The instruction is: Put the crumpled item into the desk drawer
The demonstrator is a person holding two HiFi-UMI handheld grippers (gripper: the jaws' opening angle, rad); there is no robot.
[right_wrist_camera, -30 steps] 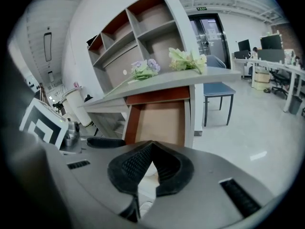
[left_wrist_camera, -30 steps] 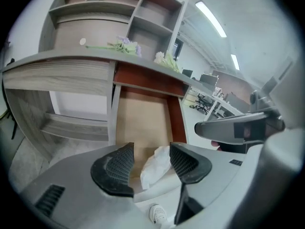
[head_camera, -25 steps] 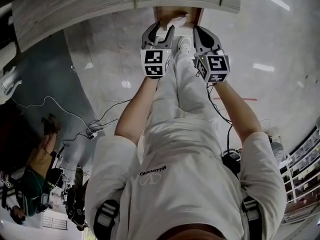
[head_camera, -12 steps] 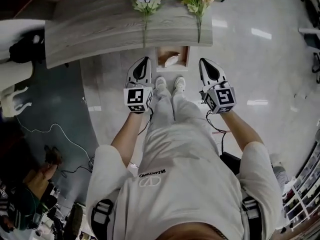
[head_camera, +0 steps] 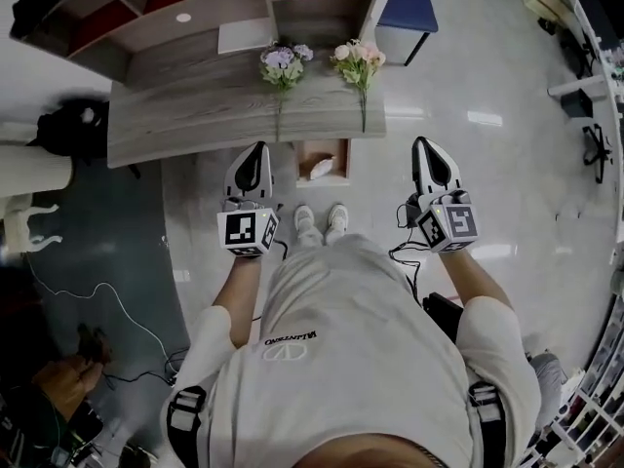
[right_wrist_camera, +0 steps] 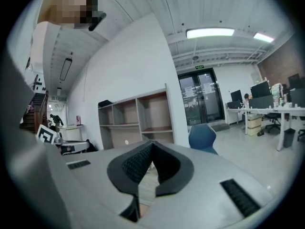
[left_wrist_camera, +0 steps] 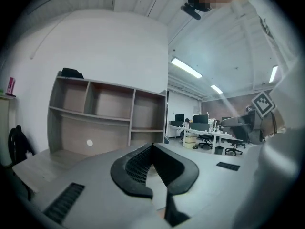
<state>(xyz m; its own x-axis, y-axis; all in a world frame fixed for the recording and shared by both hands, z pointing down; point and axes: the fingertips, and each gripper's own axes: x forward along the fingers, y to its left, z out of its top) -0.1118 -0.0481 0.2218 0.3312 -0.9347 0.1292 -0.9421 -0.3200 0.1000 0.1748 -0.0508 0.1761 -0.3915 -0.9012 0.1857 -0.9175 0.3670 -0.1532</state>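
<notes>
The wooden desk drawer [head_camera: 343, 160] stands open under the front edge of the grey desk [head_camera: 195, 125]. A white crumpled item [head_camera: 320, 169] lies inside it. My left gripper [head_camera: 255, 151] is held left of the drawer, apart from it, shut with nothing between its jaws. To the right of the drawer my right gripper [head_camera: 426, 147] is also shut and empty. In the left gripper view the left gripper [left_wrist_camera: 152, 147] points over the desk at the shelves, jaws together. The right gripper [right_wrist_camera: 152, 145] shows the same closed jaws in its own view.
Two bunches of flowers [head_camera: 283, 64] [head_camera: 358, 59] stand on the desk. A shelf unit [head_camera: 205, 13] rises behind it, with a blue chair [head_camera: 408, 8] at its right. A black bag [head_camera: 73, 130] sits at the desk's left end. Cables [head_camera: 107, 295] trail over the floor.
The person has straightened up and backed away from the drawer. The left gripper, open over the crumpled item a second ago, is now shut and empty; the item stays in the drawer.
</notes>
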